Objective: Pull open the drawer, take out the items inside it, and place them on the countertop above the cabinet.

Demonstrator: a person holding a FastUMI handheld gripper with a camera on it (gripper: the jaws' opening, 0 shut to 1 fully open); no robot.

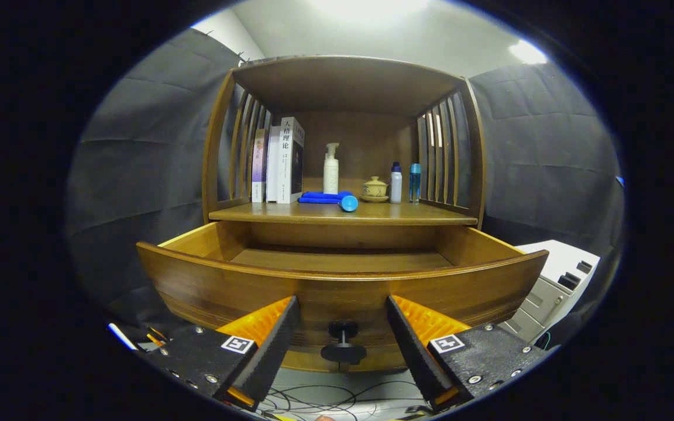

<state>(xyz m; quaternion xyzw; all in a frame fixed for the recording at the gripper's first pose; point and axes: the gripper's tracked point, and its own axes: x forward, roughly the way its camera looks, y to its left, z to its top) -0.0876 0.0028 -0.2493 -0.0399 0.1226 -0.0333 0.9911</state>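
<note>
The drawer stands pulled open; its knob sits between the gripper's spread fingers, untouched.

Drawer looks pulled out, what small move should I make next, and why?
Probably lift the hand-held gripper and tip it forward to look down into the drawer. It stands open, the knob sits free between the open fingers, and the drawer's front hides much of its floor, so any items left inside cannot be seen from here.

Books upright beside a pump bottle; lidded teacup, two small bottles; white unit alongside; cables below.
</note>
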